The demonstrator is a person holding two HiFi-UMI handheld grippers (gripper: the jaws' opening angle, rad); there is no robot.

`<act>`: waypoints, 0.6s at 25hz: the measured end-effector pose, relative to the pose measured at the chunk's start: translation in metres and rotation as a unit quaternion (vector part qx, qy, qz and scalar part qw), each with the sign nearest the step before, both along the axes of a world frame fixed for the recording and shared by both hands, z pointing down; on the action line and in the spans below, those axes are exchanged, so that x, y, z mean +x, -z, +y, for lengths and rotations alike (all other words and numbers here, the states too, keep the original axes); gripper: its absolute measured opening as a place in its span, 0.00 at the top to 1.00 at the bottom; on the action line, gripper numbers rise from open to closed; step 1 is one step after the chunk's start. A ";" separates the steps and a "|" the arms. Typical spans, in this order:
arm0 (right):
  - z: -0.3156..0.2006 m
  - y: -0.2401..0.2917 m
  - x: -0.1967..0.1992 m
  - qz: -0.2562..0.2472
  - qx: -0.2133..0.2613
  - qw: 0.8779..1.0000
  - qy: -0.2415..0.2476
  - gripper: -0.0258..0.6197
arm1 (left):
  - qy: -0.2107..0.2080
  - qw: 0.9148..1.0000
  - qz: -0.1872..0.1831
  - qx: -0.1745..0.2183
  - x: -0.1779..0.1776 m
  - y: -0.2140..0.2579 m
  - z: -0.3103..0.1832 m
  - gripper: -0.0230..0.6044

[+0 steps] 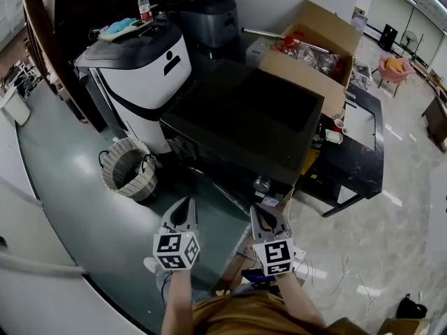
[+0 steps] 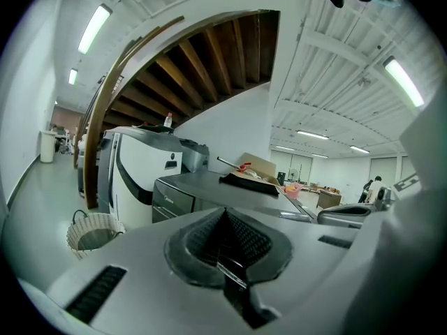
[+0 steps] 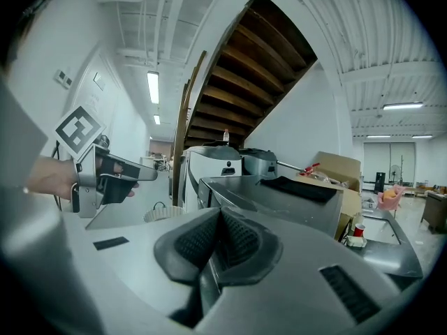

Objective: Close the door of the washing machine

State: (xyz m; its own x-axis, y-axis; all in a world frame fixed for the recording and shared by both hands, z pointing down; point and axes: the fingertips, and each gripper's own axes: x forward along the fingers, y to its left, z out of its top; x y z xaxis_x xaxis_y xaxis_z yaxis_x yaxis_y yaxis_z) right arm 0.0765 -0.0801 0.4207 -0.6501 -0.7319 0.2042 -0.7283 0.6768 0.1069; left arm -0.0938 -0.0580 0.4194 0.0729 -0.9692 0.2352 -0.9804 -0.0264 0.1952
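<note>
The dark washing machine (image 1: pixel 244 121) stands at centre, its door apparently on the near side, barely visible from above. A woven basket (image 1: pixel 128 168) sits to its left. Near its front hover the left hand-held gripper (image 1: pixel 185 204) and right hand-held gripper (image 1: pixel 269 211), jaws together, holding nothing.

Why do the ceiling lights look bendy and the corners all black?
Left gripper view: the wide lens bows the ceiling light and leaves black corners. Right gripper view: same bulge, so the staircase curves. Head view: glare streaks on the shiny floor, while the washing machine looks dark.
</note>
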 end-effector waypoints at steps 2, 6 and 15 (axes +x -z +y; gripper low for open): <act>0.002 0.000 -0.001 0.001 -0.001 1.000 0.002 0.94 | 0.002 1.000 0.002 0.000 -0.002 0.000 0.001 0.92; 0.003 -0.004 0.001 -0.001 0.001 1.000 0.001 0.94 | 0.002 1.000 0.006 0.003 0.001 -0.001 0.002 0.92; 0.007 -0.004 0.002 -0.002 -0.006 1.000 0.002 0.94 | 0.001 1.000 0.019 0.000 0.002 -0.004 0.006 0.92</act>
